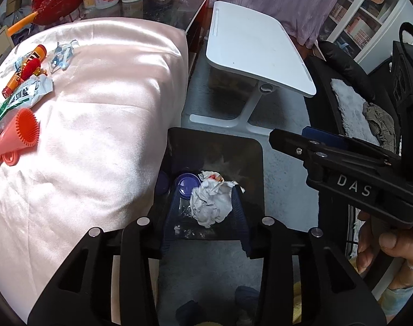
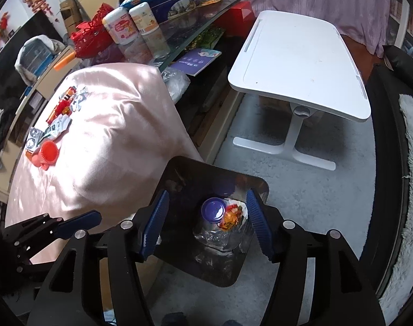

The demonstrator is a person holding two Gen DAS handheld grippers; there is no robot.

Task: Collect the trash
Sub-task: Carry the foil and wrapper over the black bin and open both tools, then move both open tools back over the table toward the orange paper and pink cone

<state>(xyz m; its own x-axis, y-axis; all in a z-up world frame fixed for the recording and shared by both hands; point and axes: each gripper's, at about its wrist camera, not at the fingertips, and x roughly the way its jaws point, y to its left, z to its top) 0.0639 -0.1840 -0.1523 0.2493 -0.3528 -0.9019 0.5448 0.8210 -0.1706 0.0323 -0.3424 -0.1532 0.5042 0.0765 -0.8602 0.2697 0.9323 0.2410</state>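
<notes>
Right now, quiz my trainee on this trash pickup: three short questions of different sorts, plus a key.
1. True or false: the bin already holds a crumpled paper.
2. Where does the remaining litter lie? A) white table B) pink cloth C) carpet
3. Fill in: beside the paper in the bin sits a purple ____.

Key:
1. True.
2. B: the wrappers lie on the pink cloth.
3. Lid.

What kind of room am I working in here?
Probably a lived-in home living room: a pale grey carpet, a white adjustable laptop table, and a cluttered dark glass-topped cabinet with supplement bottles.
</notes>
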